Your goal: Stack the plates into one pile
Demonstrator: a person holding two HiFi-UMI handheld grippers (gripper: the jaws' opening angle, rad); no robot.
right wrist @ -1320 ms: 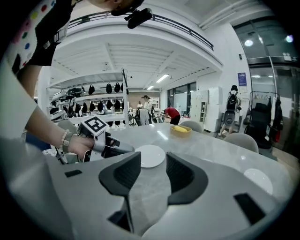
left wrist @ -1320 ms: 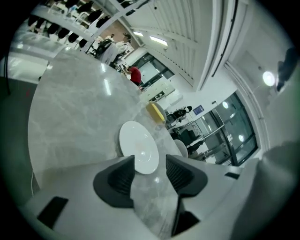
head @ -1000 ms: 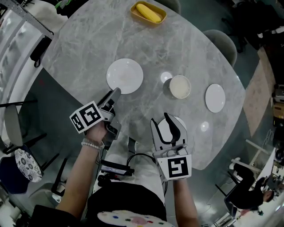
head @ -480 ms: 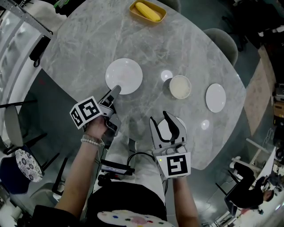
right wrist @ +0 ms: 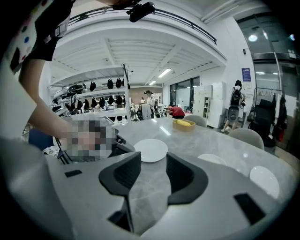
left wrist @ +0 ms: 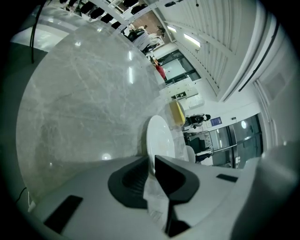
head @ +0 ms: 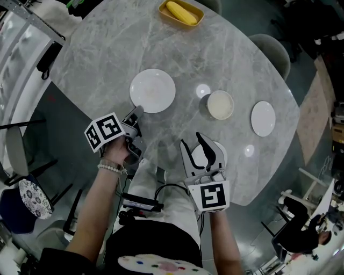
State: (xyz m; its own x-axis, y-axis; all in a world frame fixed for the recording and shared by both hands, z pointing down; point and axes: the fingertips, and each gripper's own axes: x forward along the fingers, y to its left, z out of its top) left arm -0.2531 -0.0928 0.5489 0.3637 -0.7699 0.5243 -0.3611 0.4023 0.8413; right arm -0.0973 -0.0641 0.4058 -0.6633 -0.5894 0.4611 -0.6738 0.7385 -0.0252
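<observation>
A large white plate (head: pixel 153 90) lies on the grey marble table (head: pixel 107 59). My left gripper (head: pixel 137 111) reaches its near rim. In the left gripper view the plate (left wrist: pixel 159 138) has its edge between the closing jaws of the left gripper (left wrist: pixel 151 166), and both pads touch it. A cream plate (head: pixel 220 105) and a small white plate (head: pixel 263 118) lie to the right. My right gripper (head: pixel 204 146) hovers open over the table's near edge with nothing between its fingers. A white round shape shows partly beneath it. The right gripper view shows the right gripper (right wrist: pixel 153 176) with the large plate (right wrist: pixel 151 150) ahead.
A yellow tray (head: pixel 181 13) with a banana sits at the table's far edge. Padded chairs (head: pixel 269 51) stand beyond the table on the right. A stool (head: pixel 32 198) stands at the lower left. The person's legs are at the near table edge.
The left gripper has rolled slightly while its tips stayed at the large plate's near rim. The right gripper has not moved.
</observation>
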